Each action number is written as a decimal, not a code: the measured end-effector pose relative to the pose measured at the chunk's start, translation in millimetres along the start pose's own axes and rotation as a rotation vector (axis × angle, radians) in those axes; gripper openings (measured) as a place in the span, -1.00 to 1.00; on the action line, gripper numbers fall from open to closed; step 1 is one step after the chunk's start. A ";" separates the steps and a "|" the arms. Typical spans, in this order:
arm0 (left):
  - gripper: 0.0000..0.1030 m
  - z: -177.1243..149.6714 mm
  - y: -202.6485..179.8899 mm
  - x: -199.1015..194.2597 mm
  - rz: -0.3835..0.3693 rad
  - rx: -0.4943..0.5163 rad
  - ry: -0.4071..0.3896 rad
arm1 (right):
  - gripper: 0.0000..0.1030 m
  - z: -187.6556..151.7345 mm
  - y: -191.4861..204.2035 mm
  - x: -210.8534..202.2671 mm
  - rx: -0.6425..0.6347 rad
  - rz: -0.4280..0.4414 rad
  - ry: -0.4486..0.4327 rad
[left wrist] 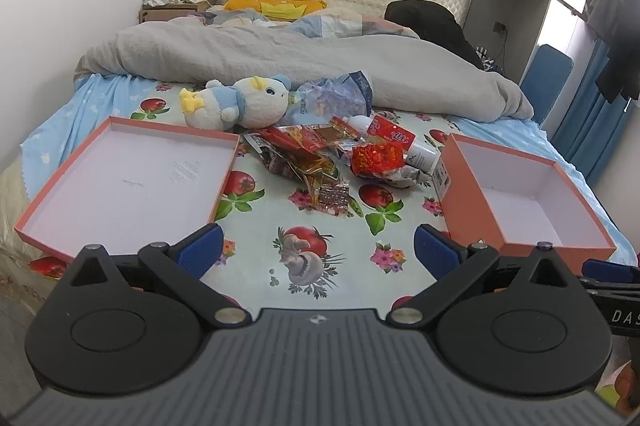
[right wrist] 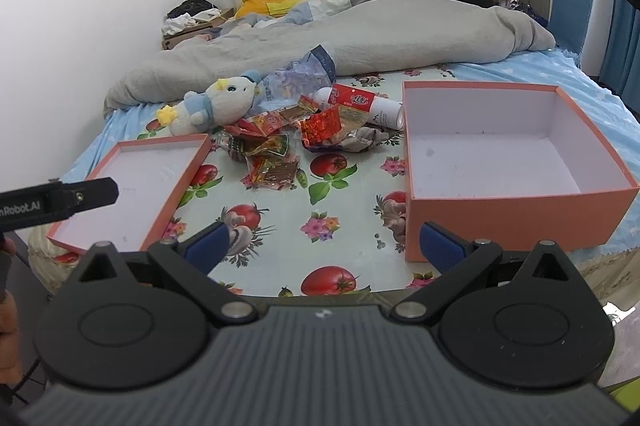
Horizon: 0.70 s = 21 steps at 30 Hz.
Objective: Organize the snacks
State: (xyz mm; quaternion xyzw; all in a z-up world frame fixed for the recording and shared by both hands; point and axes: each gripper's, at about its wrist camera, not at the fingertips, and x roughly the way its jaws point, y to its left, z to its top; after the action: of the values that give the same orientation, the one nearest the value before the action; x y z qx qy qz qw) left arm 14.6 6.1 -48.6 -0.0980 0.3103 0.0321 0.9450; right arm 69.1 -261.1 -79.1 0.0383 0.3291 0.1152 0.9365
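A heap of red and brown snack packets [left wrist: 320,153] [right wrist: 280,141] lies mid-bed on the fruit-print sheet. A shallow orange box lid [left wrist: 224,177] [right wrist: 188,169] sits to its left, and a deeper orange box [left wrist: 472,201] [right wrist: 520,214] to its right; both hold nothing. A white bottle [left wrist: 420,153] [right wrist: 384,111] and a bluish plastic bag [left wrist: 340,93] [right wrist: 296,73] lie behind the packets. My left gripper [left wrist: 318,246] hangs open near the bed's front edge, well short of the heap. My right gripper [right wrist: 324,238] is open too, with its right finger close to the deep box's front corner.
A blue-and-white plush toy [left wrist: 236,101] [right wrist: 212,101] rests behind the lid. A rumpled grey duvet [left wrist: 280,57] [right wrist: 360,29] covers the far half of the bed. The left gripper's black body [right wrist: 60,201] juts in from the left, with a hand below it.
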 end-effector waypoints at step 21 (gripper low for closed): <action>0.99 2.8 5.6 110.9 -0.013 -0.010 0.126 | 1.00 6.1 -6.8 55.2 0.023 -0.010 0.003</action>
State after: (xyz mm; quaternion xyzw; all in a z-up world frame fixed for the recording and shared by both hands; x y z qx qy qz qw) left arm 104.8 12.1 -113.1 -0.1066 0.3685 0.0211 0.9233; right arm 115.9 -254.4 -108.9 0.0473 0.3319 0.1067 0.9361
